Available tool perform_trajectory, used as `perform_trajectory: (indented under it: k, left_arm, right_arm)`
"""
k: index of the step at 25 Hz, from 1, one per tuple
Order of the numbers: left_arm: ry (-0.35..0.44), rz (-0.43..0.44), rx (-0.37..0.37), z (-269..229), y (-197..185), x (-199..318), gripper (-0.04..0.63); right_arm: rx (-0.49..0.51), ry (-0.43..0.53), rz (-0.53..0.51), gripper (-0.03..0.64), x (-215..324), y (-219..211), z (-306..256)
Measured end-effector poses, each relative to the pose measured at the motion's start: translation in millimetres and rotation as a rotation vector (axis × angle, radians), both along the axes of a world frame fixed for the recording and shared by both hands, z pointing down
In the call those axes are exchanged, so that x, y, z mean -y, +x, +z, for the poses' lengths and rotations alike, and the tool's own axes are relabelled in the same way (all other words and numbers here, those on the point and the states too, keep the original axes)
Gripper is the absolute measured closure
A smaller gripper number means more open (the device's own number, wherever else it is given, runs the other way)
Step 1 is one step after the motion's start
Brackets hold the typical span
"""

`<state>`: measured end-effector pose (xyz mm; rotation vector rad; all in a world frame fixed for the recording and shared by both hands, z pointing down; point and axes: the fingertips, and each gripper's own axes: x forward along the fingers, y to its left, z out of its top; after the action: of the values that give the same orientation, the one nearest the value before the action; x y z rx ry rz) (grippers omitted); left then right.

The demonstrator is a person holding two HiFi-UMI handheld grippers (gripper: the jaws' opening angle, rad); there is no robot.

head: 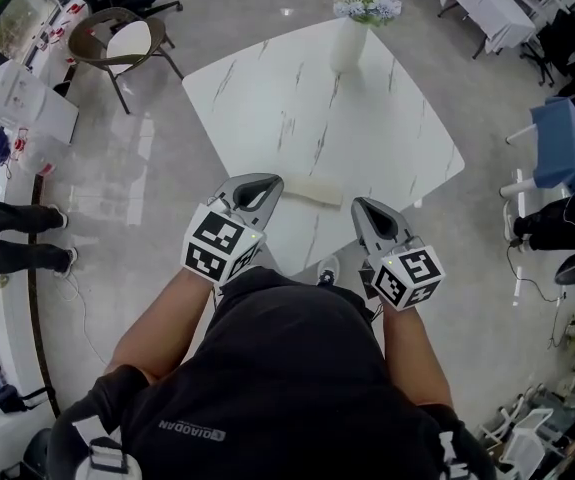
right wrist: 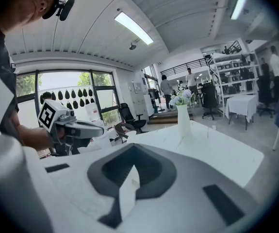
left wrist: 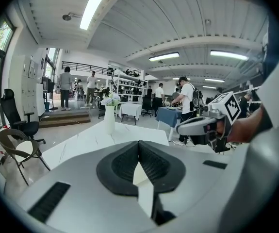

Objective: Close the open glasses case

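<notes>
The white marbled tabletop [head: 367,128] carries a pale glasses case [head: 313,190] at its near edge, between the two claws. The left claw [head: 259,190] and right claw [head: 367,211] hover beside it, jaws pressed together on nothing. The case is too small to show whether its lid is up or down, so progress is unclear.

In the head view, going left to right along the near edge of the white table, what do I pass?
Along that edge: left tool → glasses case → right tool.
</notes>
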<state>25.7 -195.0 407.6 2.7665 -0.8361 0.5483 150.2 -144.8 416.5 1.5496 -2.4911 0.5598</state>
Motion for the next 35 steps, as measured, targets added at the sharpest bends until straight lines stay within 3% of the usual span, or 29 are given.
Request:
perform_trajectory:
  k: [35]
  left_arm:
    - [0.001,0.007,-0.001,1.0,6.6,2.8,0.592]
  right_arm:
    - [0.004,-0.009,-0.004,0.615,8.5,1.0,1.6]
